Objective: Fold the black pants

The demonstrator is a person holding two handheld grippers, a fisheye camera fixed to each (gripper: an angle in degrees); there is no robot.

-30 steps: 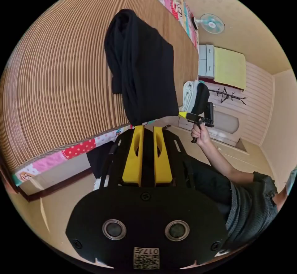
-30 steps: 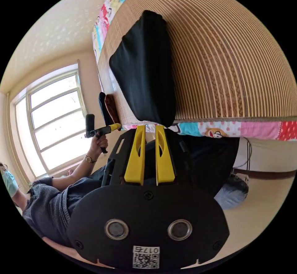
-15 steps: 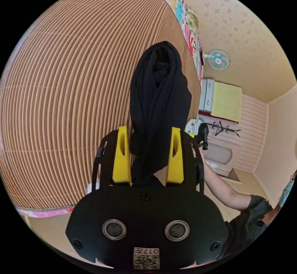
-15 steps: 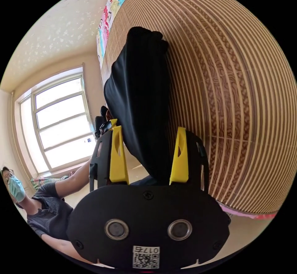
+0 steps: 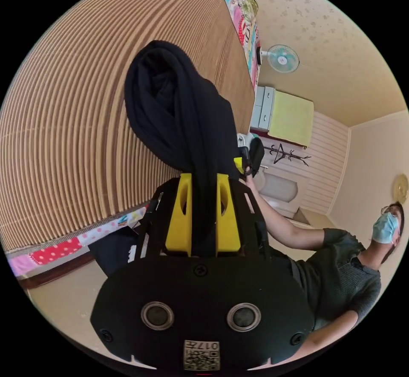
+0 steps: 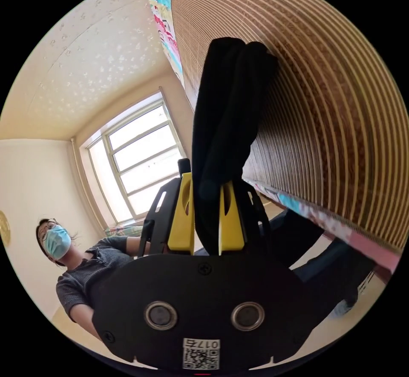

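Two hand-held grippers are clamped on the black pants (image 5: 183,113): the left hand-held gripper (image 5: 203,181) and the right hand-held gripper (image 6: 206,189). Each bunched edge is pinched between yellow jaws, presumably so the cloth can be lifted off the striped bed mat (image 5: 64,117) beyond for folding.

One pair of black pants (image 5: 183,117), bunched. Two hand-held grippers: the left hand-held gripper (image 5: 203,181) in the left gripper view and the right hand-held gripper (image 6: 206,187) in the right gripper view, each with two yellow jaws closed on the cloth. One bed with one striped mat (image 5: 64,138) and one patterned sheet edge (image 5: 55,251). One person (image 5: 341,262). One wall fan (image 5: 281,58). One coat rack (image 5: 286,155). One cabinet (image 5: 265,110) with one yellow cover (image 5: 292,117). One window (image 6: 136,159). One round wall ornament (image 5: 400,188).
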